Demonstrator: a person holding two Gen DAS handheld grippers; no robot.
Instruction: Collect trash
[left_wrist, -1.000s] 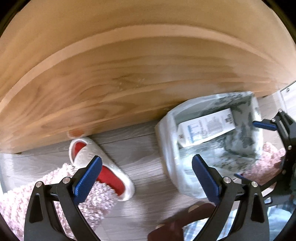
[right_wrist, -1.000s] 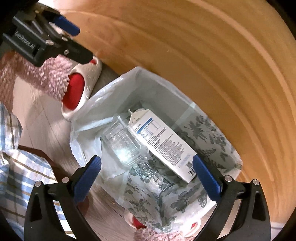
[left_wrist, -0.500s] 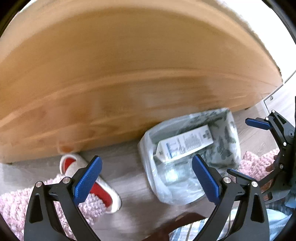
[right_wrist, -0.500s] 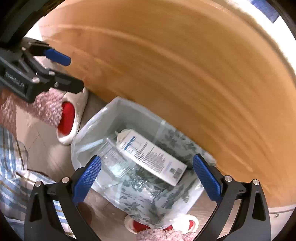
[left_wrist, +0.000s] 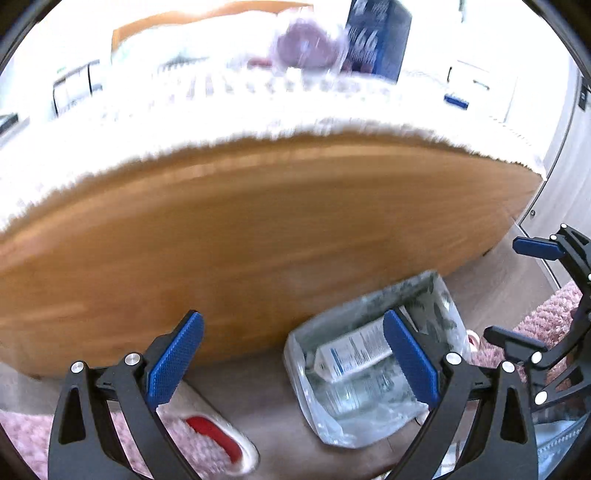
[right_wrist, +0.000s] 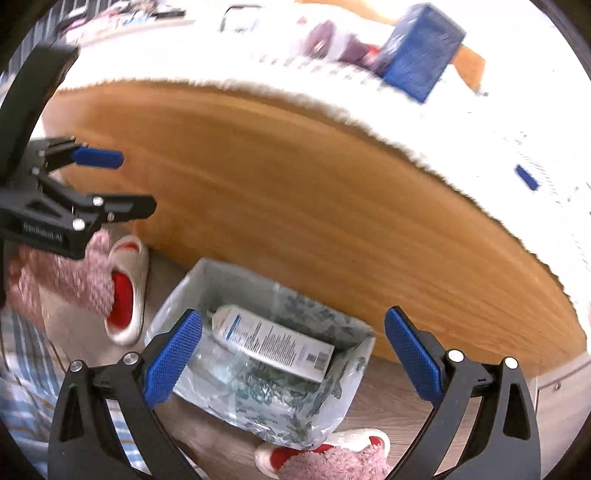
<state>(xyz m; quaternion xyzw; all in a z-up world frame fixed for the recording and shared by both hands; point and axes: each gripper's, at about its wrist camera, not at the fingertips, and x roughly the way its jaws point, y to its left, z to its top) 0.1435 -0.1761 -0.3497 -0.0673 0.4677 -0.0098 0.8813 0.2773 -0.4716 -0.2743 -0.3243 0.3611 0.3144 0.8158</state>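
Right wrist view: both tongs, left (right_wrist: 107, 184) and right (right_wrist: 291, 363), gape empty over lined bin (right_wrist: 354, 384); blue box (right_wrist: 421, 51) on bed, probably light, stiff, takes side grip.

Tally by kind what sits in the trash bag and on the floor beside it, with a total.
Cartons in the bag: 1
Clear plastic containers in the bag: 1
Slippers on the floor: 2
Total: 4
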